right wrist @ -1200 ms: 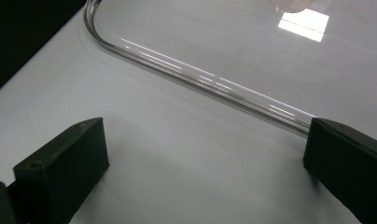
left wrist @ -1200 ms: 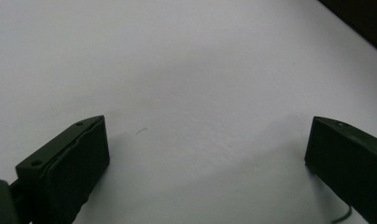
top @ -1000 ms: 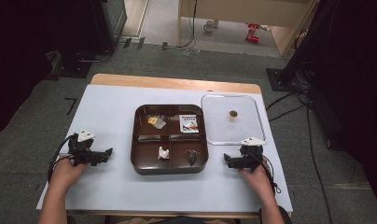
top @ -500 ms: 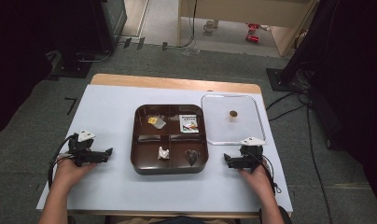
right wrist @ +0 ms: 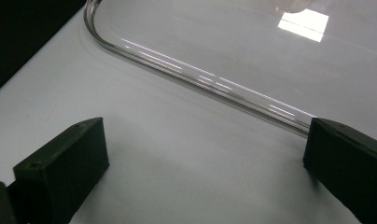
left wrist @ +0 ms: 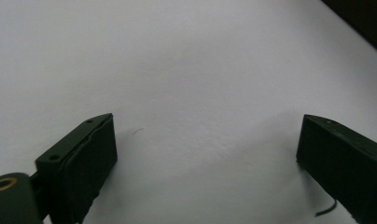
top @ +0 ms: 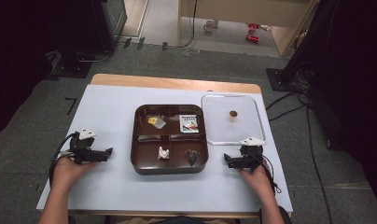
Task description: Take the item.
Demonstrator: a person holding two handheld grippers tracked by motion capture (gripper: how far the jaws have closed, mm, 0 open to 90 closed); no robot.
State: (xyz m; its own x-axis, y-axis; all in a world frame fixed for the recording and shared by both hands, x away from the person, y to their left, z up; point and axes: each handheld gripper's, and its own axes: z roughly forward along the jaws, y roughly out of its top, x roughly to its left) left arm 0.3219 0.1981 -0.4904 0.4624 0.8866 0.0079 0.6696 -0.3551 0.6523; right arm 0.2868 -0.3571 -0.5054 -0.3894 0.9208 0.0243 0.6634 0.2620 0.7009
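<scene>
Beside tray (top: 171,168): clear (glassy, perhaps) lid (top: 252,135).

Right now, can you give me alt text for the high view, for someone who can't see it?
A brown four-compartment tray sits mid-table on a white mat, holding small items, with a clear lid lying flat beside it on the right. A person's hands rest on the mat holding the left gripper and the right gripper, both pointing inward at the tray, touching nothing.
</scene>
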